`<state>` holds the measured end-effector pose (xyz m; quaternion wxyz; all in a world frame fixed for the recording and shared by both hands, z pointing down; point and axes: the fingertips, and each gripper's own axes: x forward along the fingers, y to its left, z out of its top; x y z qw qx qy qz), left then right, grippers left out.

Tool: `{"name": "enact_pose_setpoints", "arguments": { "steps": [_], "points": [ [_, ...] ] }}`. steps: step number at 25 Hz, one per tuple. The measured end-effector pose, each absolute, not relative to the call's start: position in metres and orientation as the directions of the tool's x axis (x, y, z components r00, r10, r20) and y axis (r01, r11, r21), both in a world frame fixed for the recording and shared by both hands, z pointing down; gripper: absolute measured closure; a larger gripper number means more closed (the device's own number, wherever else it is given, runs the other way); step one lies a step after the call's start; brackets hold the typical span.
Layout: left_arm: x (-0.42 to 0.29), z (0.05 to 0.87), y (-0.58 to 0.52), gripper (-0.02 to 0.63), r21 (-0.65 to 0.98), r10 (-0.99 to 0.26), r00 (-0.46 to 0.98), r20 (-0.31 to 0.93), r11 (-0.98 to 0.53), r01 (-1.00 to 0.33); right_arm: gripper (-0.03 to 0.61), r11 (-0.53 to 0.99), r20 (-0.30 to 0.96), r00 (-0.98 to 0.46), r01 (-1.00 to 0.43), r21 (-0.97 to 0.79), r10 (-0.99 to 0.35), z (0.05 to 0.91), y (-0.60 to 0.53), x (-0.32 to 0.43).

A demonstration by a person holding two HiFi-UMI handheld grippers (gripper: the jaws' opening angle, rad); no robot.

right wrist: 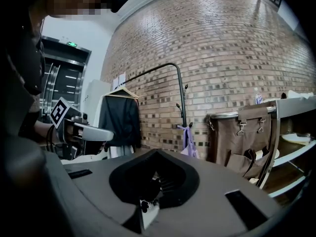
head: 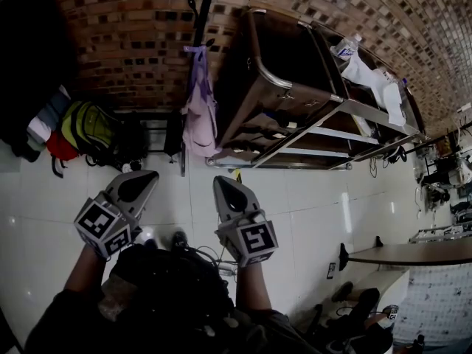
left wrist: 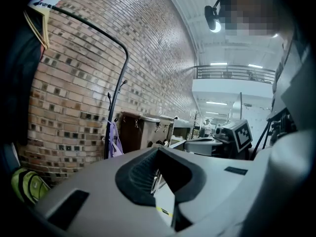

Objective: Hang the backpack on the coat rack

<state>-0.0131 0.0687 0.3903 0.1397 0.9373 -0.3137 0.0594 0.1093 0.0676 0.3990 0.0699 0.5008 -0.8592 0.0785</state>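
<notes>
Both grippers are held out side by side over the pale tiled floor (head: 310, 198), pointing towards the brick wall.

Left gripper (head: 144, 179) and right gripper (head: 225, 186): the jaws of each are pressed together with nothing between them.

Coat rack (head: 200, 24): a slim black pole with hooks against the wall, between the garment rail (left wrist: 98, 31) and the metal trolley (head: 295, 87).

Lilac backpack (head: 199, 116): it hangs from the rack by its top straps, its body against the pole and well apart from both grippers. This is probably the task's bag, already hung.

Green-and-yellow backpack (head: 88, 127): it lies on the floor below the garment rail, untouched. Whether it also needs hanging cannot be told.

Doing the step well, as a judgement:
- If the hang is being left, draw the closed jaws straight back so no loose strap snags. First confirm that the strap sits deep in the hook and the bag hangs plumb.
- If the green bag is next, open the jaws before reaching. Take the top carry loop rather than a shoulder strap, and lift clear of the coats (head: 29, 50).
</notes>
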Motion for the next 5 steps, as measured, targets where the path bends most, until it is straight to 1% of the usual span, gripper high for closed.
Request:
{"name": "enact_pose_setpoints", "arguments": {
  "steps": [5],
  "points": [
    [-0.03, 0.392, 0.081, 0.588, 0.221, -0.562, 0.802, 0.201, -0.772, -0.596, 0.566, 0.463, 0.182, -0.469, -0.883, -0.079, -0.864, 0.399, 0.077, 0.098]
  ]
}}
